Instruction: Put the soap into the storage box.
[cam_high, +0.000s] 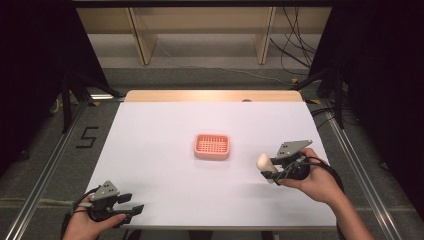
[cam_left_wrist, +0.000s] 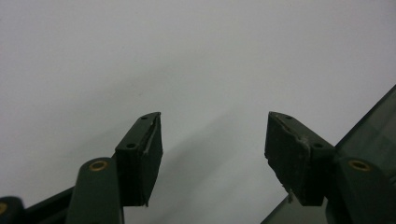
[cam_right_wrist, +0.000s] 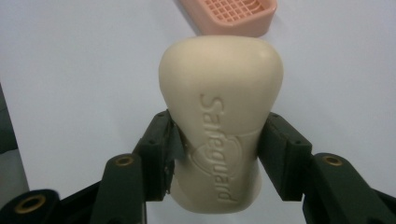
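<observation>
The right tongs (cam_right_wrist: 219, 154) are pinching a cream soap bar (cam_right_wrist: 220, 116) at its waist, hiding its sides, right of the pink soap dish (cam_high: 212, 146), which is getting cropped in the right gripper view. The left tongs (cam_left_wrist: 212, 154) are gaping empty over the near-left tabletop (cam_high: 165, 190).

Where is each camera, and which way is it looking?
High view: above the near edge, looking forward and down on the table; forearms and both tools show.
Left gripper view: on the left tool, facing bare table.
Right gripper view: on the right tool, facing the soap.
Shared: soap and pink dish.
</observation>
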